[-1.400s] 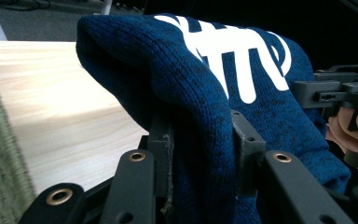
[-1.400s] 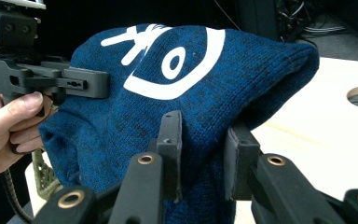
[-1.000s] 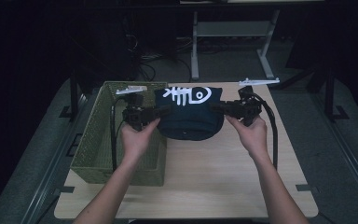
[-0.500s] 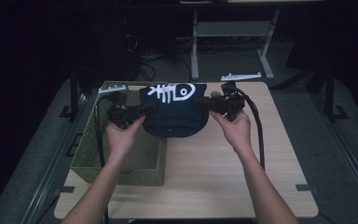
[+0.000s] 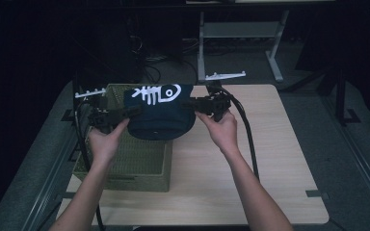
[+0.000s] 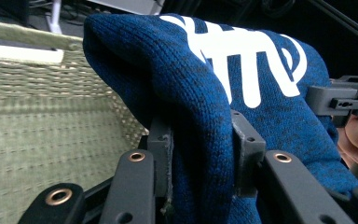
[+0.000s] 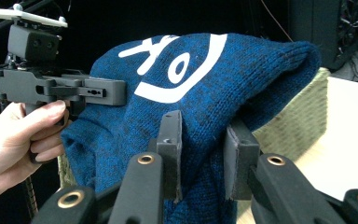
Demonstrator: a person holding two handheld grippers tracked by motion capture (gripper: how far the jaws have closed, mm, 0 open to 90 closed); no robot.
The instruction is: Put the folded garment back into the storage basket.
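A dark blue knitted cap [image 5: 160,115] with a white fish-bone design hangs stretched between my two grippers, above the right part of a green woven basket [image 5: 144,163]. My left gripper [image 5: 136,110] is shut on the cap's left edge, and its pads [image 6: 162,154] pinch the thick blue knit [image 6: 200,121]. My right gripper [image 5: 193,103] is shut on the cap's right edge, the fabric [image 7: 200,93] bunched between its pads [image 7: 237,149]. In the right gripper view the left gripper [image 7: 121,93] reaches into the cap from the left.
The basket's woven wall [image 6: 42,93] stands at the table's left, close under the cap. The light wooden table [image 5: 270,159] stretches to the right of the basket. A white metal stand [image 5: 241,33] and cables lie on the dark floor behind the table.
Both hands have carried the cap leftwards, from above the table's middle to above the basket. The grips on both edges have stayed the same.
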